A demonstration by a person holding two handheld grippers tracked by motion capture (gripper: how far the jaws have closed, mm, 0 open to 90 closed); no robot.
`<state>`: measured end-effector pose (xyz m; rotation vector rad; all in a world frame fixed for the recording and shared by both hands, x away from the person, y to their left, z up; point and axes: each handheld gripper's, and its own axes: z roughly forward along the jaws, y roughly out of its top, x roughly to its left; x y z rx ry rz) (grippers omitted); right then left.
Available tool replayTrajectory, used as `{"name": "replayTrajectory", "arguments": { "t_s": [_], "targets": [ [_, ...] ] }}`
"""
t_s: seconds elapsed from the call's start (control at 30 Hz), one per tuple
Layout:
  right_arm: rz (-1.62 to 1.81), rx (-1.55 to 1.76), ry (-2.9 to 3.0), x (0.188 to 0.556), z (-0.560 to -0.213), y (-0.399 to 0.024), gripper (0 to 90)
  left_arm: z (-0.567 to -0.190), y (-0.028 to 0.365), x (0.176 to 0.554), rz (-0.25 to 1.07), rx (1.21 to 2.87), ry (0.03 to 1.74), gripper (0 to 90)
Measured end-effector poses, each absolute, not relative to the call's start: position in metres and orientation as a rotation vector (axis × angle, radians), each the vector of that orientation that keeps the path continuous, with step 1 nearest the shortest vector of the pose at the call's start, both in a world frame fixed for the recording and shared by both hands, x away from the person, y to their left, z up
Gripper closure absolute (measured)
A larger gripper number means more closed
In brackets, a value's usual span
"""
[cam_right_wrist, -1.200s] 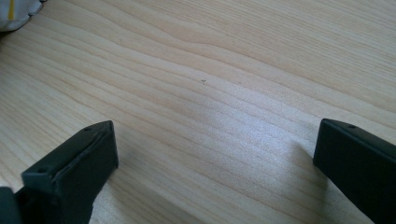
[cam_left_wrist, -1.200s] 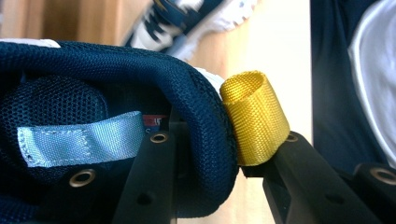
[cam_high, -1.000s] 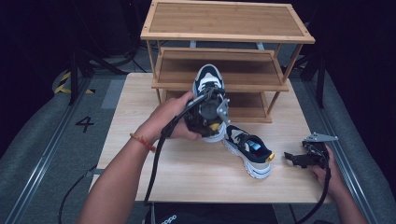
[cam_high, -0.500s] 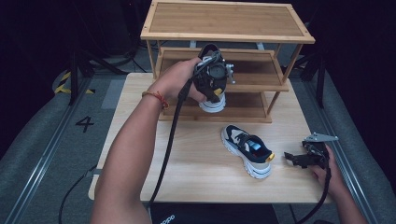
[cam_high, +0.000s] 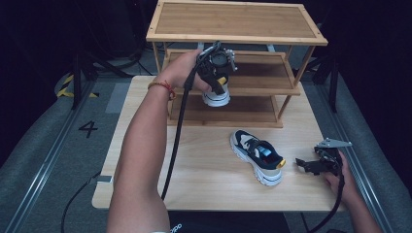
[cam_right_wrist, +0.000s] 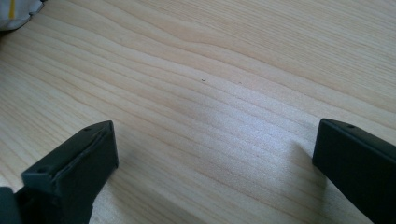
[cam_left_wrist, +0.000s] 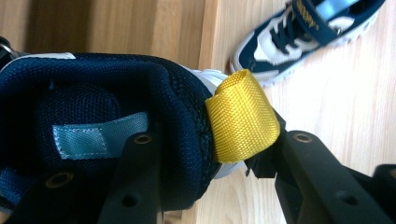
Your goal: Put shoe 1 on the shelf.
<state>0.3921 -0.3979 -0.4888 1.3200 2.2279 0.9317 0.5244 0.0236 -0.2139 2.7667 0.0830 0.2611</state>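
The pale wooden table (cam_high: 145,160) carried a three-tier slatted bamboo shoe rack (cam_high: 233,24) along its far edge. Half a second before, the person's left arm had been shorter in the high view; it had since stretched further forward, wrist at the front of the middle shelf.

The navy-and-white sneaker with a yellow heel loop (cam_high: 216,94) had travelled with it: a second earlier it was just above the table beside its mate, and now it hung at the front edge of the rack's middle shelf, white sole toward the camera. The left gripper (cam_high: 218,73) was clamped on its heel collar; in the left gripper view one jaw sat inside the navy mesh lining (cam_left_wrist: 93,116) and the other outside, just beside the yellow webbing loop (cam_left_wrist: 240,121).

The matching second sneaker (cam_high: 257,155) lay unmoved on the table, right of centre.

The right gripper (cam_high: 311,165) remained near the table's right edge, jaws spread wide over bare wood.
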Motion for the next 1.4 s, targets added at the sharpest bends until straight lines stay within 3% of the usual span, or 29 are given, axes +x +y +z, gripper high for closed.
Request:
{"name": "replayTrajectory", "arguments": {
  "t_s": [0.1, 0.33, 0.5, 0.53, 0.7, 0.8, 0.97, 1.17, 1.4],
  "targets": [
    [0.932, 1.32, 2.227, 0.392, -0.489, -0.398, 0.3, -0.214, 0.027, 0.526, 0.278, 2.73, 0.102, 62.0],
    [0.931, 1.321, 2.227, 0.392, -0.489, -0.398, 0.3, -0.21, 0.037, 0.52, 0.414, 2.601, 0.199, 46.4],
    [0.931, 1.32, 2.227, 0.392, -0.489, -0.398, 0.3, -0.205, 0.053, 0.506, 0.487, 2.418, 0.319, 37.9],
    [0.932, 1.323, 2.227, 0.392, -0.489, -0.398, 0.3, -0.205, 0.057, 0.498, 0.55, 2.35, 0.386, 36.6],
    [0.935, 1.322, 2.225, 0.392, -0.489, -0.398, 0.3, -0.214, 0.066, 0.474, 0.634, 2.185, 0.527, 18.1],
    [0.936, 1.322, 2.225, 0.392, -0.489, -0.398, 0.3, -0.224, 0.077, 0.46, 0.612, 2.05, 0.66, 15.7],
    [0.935, 1.322, 2.224, 0.392, -0.489, -0.398, 0.3, -0.248, 0.076, 0.449, 0.614, 1.973, 0.785, 15.7],
    [0.935, 1.323, 2.224, 0.392, -0.489, -0.398, 0.3, -0.274, 0.062, 0.463, 0.641, 1.911, 0.957, 15.7],
    [0.934, 1.321, 2.224, 0.391, -0.489, -0.398, 0.3, -0.284, 0.053, 0.484, 0.568, 1.914, 0.92, 5.0]
  ]
}}
